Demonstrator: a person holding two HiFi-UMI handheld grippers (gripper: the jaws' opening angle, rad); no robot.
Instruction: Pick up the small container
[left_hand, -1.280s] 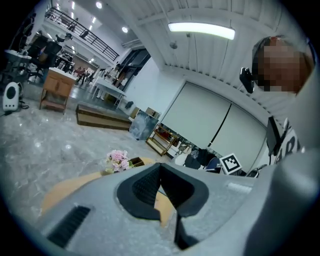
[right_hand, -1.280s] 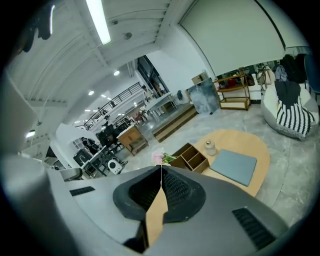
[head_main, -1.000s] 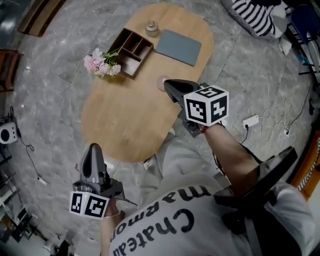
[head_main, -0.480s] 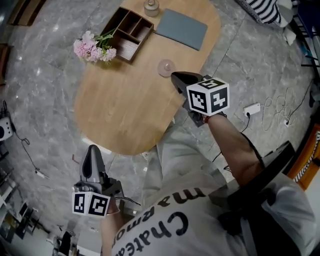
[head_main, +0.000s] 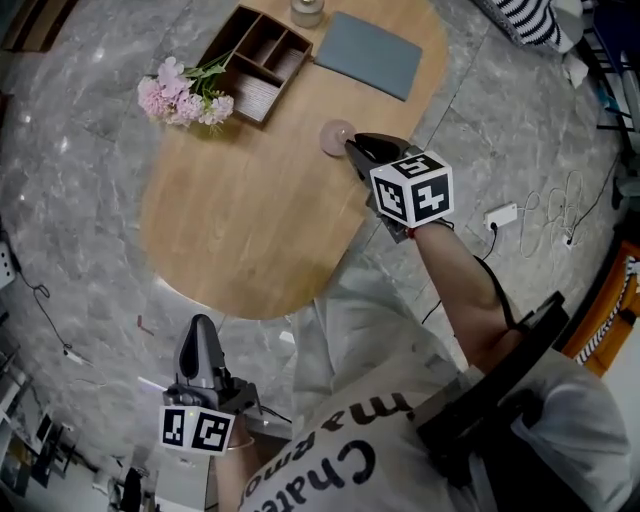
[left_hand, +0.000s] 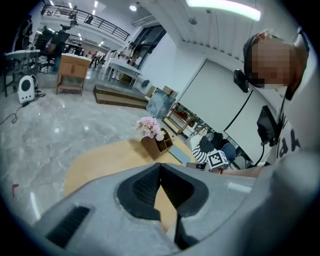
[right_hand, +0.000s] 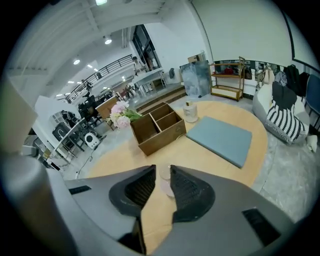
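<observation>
Right gripper view shows my right gripper (right_hand: 161, 169) just starting to open, its jaws only a slit apart, with the small pink container (right_hand: 165, 184) on the worktop (right_hand: 200, 152) right ahead of its tips. I'd open wide first, then straddle the container squarely and close gently. My left gripper (left_hand: 160, 167) hangs closed and empty.

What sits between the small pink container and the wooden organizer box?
Nothing: only bare tabletop separates the small container from the wooden organizer, as the head view and the right gripper view both show.
</observation>
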